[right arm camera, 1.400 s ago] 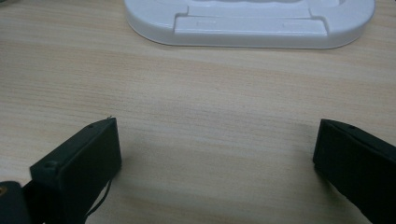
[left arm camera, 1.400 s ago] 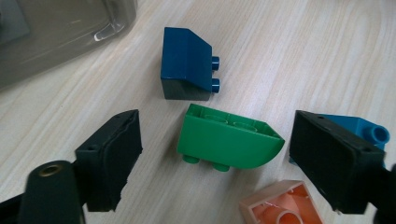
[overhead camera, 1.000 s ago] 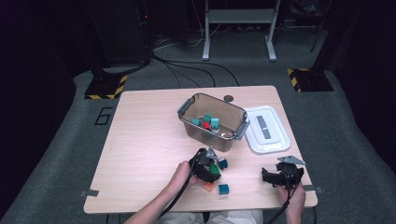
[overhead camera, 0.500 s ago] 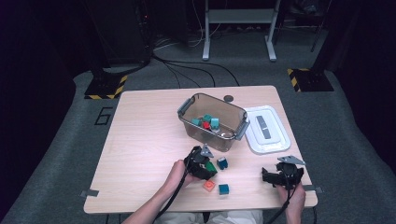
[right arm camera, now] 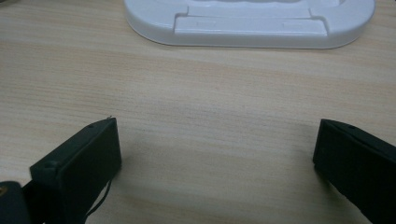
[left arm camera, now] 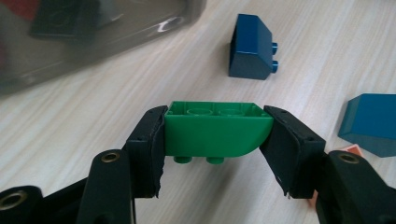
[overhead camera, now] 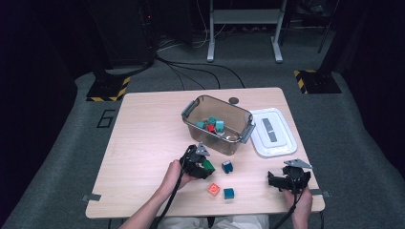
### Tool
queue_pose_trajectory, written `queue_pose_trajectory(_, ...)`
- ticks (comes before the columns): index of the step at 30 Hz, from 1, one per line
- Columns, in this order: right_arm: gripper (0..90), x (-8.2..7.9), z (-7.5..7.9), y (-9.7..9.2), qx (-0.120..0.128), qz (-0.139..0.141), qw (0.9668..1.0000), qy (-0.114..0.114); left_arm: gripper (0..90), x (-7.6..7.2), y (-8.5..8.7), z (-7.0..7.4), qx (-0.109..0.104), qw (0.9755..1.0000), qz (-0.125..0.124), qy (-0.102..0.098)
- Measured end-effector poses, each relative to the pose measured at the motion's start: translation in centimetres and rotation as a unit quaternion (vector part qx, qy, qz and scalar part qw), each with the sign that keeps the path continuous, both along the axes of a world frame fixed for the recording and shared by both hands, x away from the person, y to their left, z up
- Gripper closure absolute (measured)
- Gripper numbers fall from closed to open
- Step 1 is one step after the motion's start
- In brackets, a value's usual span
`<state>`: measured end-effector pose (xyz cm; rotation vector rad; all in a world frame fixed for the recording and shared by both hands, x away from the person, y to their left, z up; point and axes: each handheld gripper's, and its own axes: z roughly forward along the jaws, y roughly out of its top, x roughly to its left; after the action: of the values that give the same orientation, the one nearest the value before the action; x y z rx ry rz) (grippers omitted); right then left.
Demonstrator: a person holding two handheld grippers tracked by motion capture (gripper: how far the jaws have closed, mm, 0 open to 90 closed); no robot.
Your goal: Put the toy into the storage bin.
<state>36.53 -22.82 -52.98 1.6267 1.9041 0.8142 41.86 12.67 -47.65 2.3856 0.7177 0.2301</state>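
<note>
My left gripper (left arm camera: 215, 135) (overhead camera: 203, 164) is shut on a green brick (left arm camera: 212, 130) (overhead camera: 208, 165), pinched end to end and held just above the tabletop, short of the clear bin (overhead camera: 217, 125). That bin holds several teal and red bricks. A dark blue brick (overhead camera: 227, 166) (left arm camera: 251, 46) lies just ahead of the held one. An orange brick (overhead camera: 213, 189) and a teal brick (overhead camera: 229, 193) (left arm camera: 371, 122) lie nearer the front edge. My right gripper (overhead camera: 285, 180) (right arm camera: 215, 158) rests open at the front right, nothing between its jaws.
The bin's white lid (overhead camera: 272, 132) (right arm camera: 247, 21) lies flat to the right of the bin. A small dark disc (overhead camera: 233, 100) sits at the table's far edge. The wooden table (overhead camera: 143, 143) has bare room on its left half.
My left gripper has lifted slightly and shifted left and toward the person with the green brick in it. The right gripper has stayed put.
</note>
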Motion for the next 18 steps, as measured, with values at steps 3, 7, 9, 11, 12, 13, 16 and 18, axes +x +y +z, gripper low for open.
queue_pose_trajectory(3, 0.3, 0.0, 0.0, 0.0, 0.0, 0.0, 1.0, 0.0, 42.7, 0.2, 0.7, 0.4, 0.001, 1.0, 0.009, -0.005)
queue_pose_trajectory(7, 0.3, 0.0, 0.0, 0.0, 0.0, 0.0, 1.0, 0.0, 42.7, 0.4, 1.4, 0.9, 0.0, 0.9998, 0.016, -0.01)
queue_pose_trajectory(9, 0.3, 0.0, 0.0, 0.0, 0.0, 0.0, 1.0, 0.0, 42.7, 0.6, 1.7, 1.3, 0.0, 0.9997, 0.02, -0.014)
queue_pose_trajectory(11, 0.3, 0.0, 0.0, 0.0, 0.0, 0.0, 1.0, 0.0, 42.7, 0.7, 2.0, 1.6, 0.001, 0.9996, 0.023, -0.017)
queue_pose_trajectory(12, 0.3, 0.0, 0.0, 0.0, 0.0, 0.0, 1.0, 0.0, 42.7, 0.8, 2.2, 1.8, 0.0, 0.9994, 0.028, -0.019)
queue_pose_trajectory(13, 0.3, 0.0, 0.0, 0.0, 0.0, 0.0, 1.0, 0.0, 42.7, 0.9, 2.4, 2.0, -0.002, 0.9994, 0.028, -0.02)
queue_pose_trajectory(16, 0.3, 0.0, 0.0, 0.0, 0.0, 0.0, 1.0, 0.0, 42.7, 1.2, 2.8, 2.4, 0.0, 0.9991, 0.033, -0.024)
queue_pose_trajectory(18, 0.3, 0.0, 0.0, 0.0, 0.0, 0.0, 1.0, 0.0, 42.7, 1.4, 3.1, 2.6, 0.001, 0.999, 0.036, -0.026)
